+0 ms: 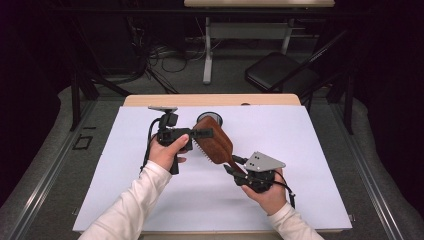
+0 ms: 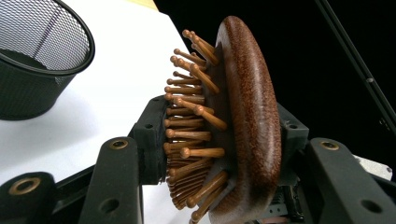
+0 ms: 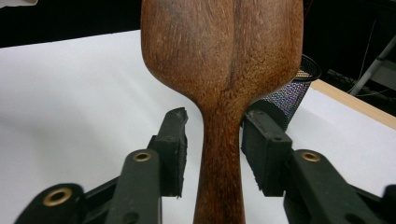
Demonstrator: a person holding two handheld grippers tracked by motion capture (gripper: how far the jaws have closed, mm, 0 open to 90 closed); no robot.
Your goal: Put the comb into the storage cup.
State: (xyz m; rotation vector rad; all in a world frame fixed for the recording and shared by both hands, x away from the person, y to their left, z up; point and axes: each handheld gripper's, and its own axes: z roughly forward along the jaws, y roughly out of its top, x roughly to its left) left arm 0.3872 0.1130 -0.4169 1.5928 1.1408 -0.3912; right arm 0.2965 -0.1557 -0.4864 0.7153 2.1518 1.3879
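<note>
A white-topped bench with a wooden far edge is seen against a dark room, while beyond it, on a grey floor, a black folding chair, a pale table leg and tangled cables are dimly lit.

No text, label, brand, number or sign could be read anywhere in the three views: the wooden hairbrush, the mesh cup and the white table all bore plain, unmarked surfaces.
</note>
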